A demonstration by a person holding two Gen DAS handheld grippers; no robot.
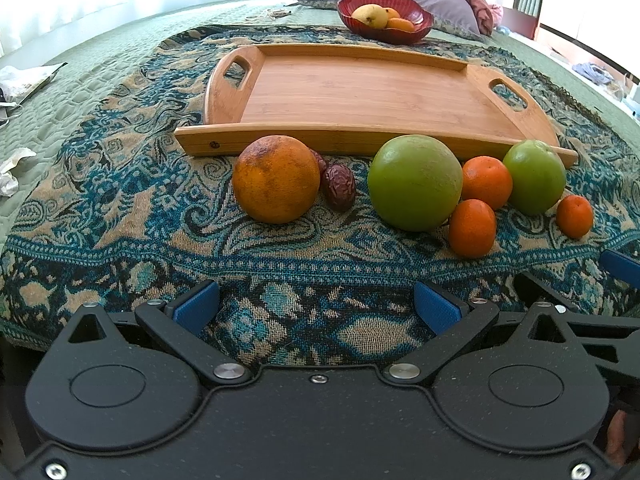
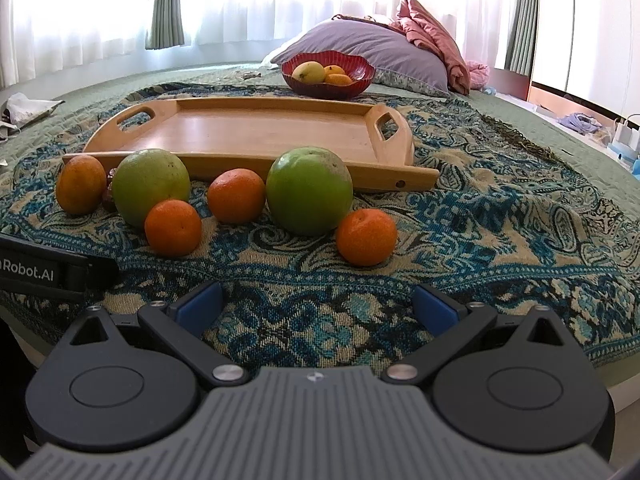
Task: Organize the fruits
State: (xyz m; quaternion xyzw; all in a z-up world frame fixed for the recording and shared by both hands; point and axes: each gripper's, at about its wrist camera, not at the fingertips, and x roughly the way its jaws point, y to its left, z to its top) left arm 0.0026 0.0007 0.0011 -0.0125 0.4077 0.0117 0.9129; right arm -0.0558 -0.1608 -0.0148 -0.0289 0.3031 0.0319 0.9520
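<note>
Ahead, our left gripper (image 1: 316, 308) and right gripper (image 2: 316, 306) hover wide open, holding nothing, before loose fruits (image 2: 308, 190) beside a wooden tray (image 2: 256, 132).

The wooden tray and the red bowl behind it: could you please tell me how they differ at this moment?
The wooden tray is flat, rectangular, pale bamboo with cut-out handles at both ends; the red bowl is round, deep and wavy-rimmed. The tray holds nothing, while the bowl holds a yellow fruit and some orange ones. The tray lies nearer, just behind the loose fruit; the bowl sits farther back, by the purple pillow. Both rest on the bed.
</note>
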